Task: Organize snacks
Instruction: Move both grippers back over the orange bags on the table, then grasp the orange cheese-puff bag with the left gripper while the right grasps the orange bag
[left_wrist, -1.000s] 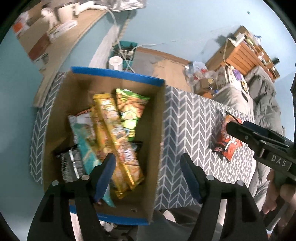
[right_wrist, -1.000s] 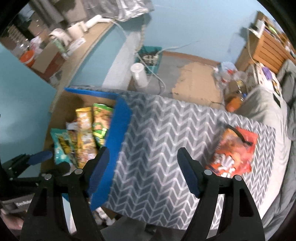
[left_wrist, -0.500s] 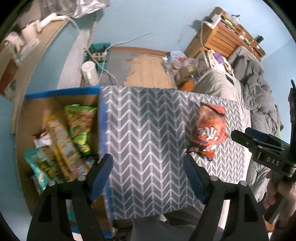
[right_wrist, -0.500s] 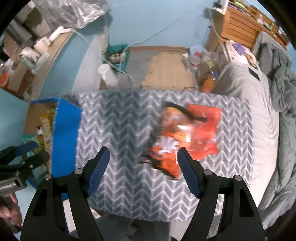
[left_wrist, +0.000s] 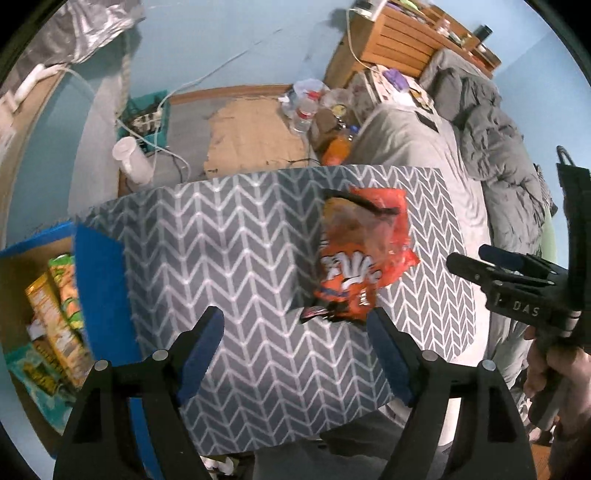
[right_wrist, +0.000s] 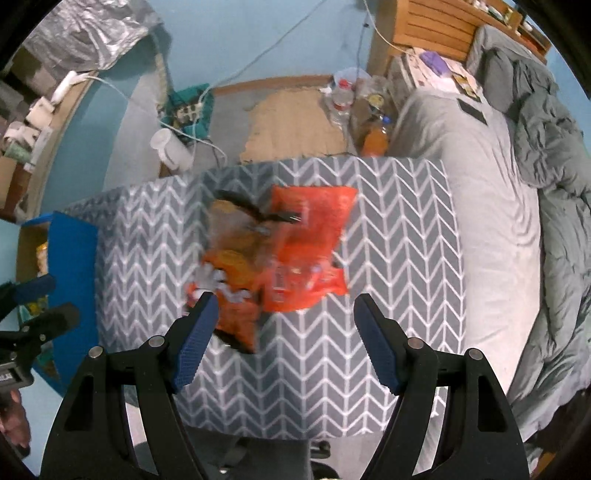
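Observation:
Two overlapping snack bags lie on the grey chevron table (left_wrist: 229, 258): an orange bag (left_wrist: 351, 266) (right_wrist: 232, 266) with white lettering, and a red bag (right_wrist: 310, 240) partly under it. My left gripper (left_wrist: 295, 325) hovers over the table, open and empty, with the orange bag just beyond its right fingertip. My right gripper (right_wrist: 286, 306) is open above the near ends of both bags, not touching them, and also shows in the left wrist view (left_wrist: 498, 266). At the table's left end sits a cardboard box (left_wrist: 99, 277) with blue-taped edges, holding several snack packets (left_wrist: 55, 314).
A bed with grey bedding (right_wrist: 498, 221) runs along the table's right side. Beyond the table's far edge, the floor holds bottles (left_wrist: 306, 110), a cardboard sheet (left_wrist: 251, 136), a white cylinder (left_wrist: 133, 158) and cables. A hand (left_wrist: 554, 369) holds the right gripper.
Both grippers have swung right, from over the box to over the table, so the orange and red bags now lie just ahead of them. The left jaws have widened slightly.

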